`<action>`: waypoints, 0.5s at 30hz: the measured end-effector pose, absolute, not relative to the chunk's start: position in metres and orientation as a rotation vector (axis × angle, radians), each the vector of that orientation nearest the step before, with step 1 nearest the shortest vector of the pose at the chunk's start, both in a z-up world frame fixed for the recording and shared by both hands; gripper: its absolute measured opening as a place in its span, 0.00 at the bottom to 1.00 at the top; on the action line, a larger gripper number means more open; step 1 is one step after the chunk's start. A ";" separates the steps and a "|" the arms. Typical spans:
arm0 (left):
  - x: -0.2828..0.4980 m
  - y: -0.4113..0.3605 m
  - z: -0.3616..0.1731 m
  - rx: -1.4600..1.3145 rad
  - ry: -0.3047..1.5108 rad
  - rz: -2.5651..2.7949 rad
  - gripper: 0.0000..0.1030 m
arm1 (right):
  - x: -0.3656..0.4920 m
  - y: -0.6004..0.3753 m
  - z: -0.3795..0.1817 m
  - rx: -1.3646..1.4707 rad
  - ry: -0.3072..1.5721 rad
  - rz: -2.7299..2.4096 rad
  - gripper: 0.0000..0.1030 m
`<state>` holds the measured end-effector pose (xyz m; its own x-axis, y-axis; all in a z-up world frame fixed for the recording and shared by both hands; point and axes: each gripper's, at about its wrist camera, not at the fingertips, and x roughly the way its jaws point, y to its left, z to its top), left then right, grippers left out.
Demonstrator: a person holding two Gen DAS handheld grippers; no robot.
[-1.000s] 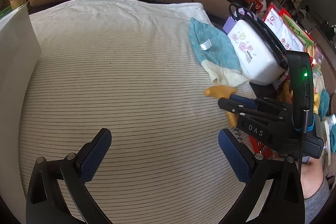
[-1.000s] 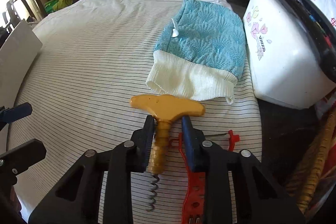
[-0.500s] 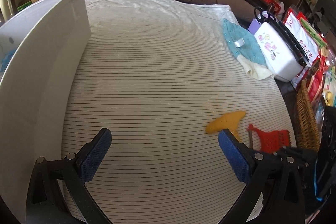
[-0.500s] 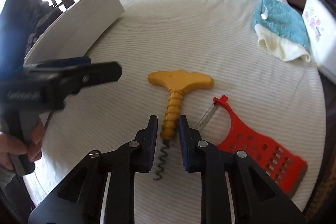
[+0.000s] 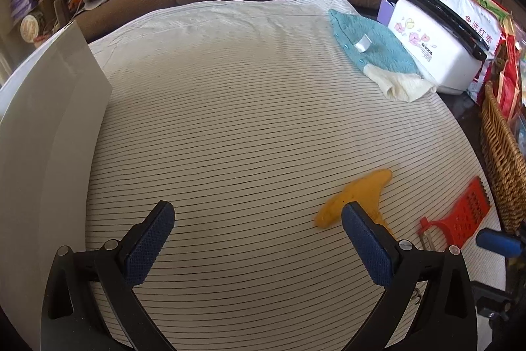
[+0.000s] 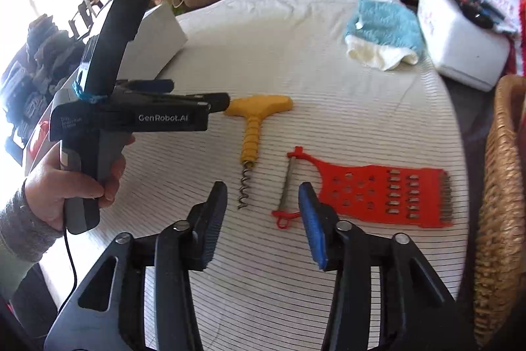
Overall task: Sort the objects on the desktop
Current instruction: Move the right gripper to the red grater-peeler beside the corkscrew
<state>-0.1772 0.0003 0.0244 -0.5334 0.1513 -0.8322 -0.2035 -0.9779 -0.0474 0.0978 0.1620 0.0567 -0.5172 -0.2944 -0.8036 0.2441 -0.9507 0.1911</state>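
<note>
Corkscrew (image 6: 251,134) lies free on the striped cloth (image 6: 328,61); right gripper (image 6: 263,219) opening, nothing between its fingers. Left gripper (image 5: 256,239) gapes empty. Next, likely the red grater (image 6: 378,193) needs grasping

"GenRobot.AI" is printed on the left gripper (image 6: 200,102). Chinese characters are seen on a red-and-white packet (image 5: 473,18). Its smaller print cannot be read.
</note>
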 end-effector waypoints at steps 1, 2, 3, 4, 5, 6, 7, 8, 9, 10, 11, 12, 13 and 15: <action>-0.175 -0.002 0.026 -1.392 0.033 2.568 1.00 | 0.098 0.165 0.059 1.343 -0.046 -2.526 0.49; -0.172 -0.004 0.027 -1.383 -0.020 2.550 1.00 | 0.097 0.169 0.061 1.354 -0.011 -2.553 0.50; -0.167 -0.004 0.029 -1.376 -0.059 2.531 1.00 | 0.097 0.172 0.060 1.371 0.018 -2.576 0.51; -0.162 -0.003 0.030 -1.374 -0.083 2.514 1.00 | 0.097 0.176 0.058 1.389 0.028 -2.590 0.51; -0.157 -0.001 0.031 -1.365 -0.100 2.492 1.00 | 0.096 0.180 0.055 1.406 0.020 -2.595 0.55; -0.150 0.002 0.033 -1.352 -0.112 2.474 1.00 | 0.094 0.183 0.050 1.426 0.004 -2.589 0.66; -0.144 0.006 0.035 -1.341 -0.113 2.461 1.00 | 0.092 0.186 0.045 1.452 -0.012 -2.586 0.70; -0.140 0.011 0.037 -1.329 -0.106 2.446 1.00 | 0.092 0.189 0.041 1.484 -0.030 -2.592 0.74; -0.137 0.017 0.041 -1.311 -0.098 2.424 1.00 | 0.091 0.192 0.037 1.514 -0.058 -2.595 0.74; -0.136 0.024 0.045 -1.288 -0.079 2.398 1.00 | 0.092 0.195 0.037 1.529 -0.094 -2.593 0.74; -0.135 0.034 0.049 -1.260 -0.042 2.367 1.00 | 0.095 0.197 0.039 1.523 -0.128 -2.589 0.74; -0.134 0.045 0.053 -1.234 0.019 2.332 1.00 | 0.098 0.200 0.042 1.519 -0.161 -2.580 0.74; -0.132 0.055 0.056 -1.209 0.094 2.312 1.00 | 0.103 0.203 0.045 1.520 -0.186 -2.578 0.74; -0.130 0.076 0.057 -1.158 0.210 2.254 1.00 | 0.117 0.207 0.049 1.531 -0.240 -2.551 0.73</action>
<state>-0.1297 0.0760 0.0574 -0.4474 0.4310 -0.7836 -0.5682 -0.8136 -0.1230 0.1167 0.2074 0.0489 -0.4649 -0.2155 -0.8587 0.0513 -0.9749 0.2169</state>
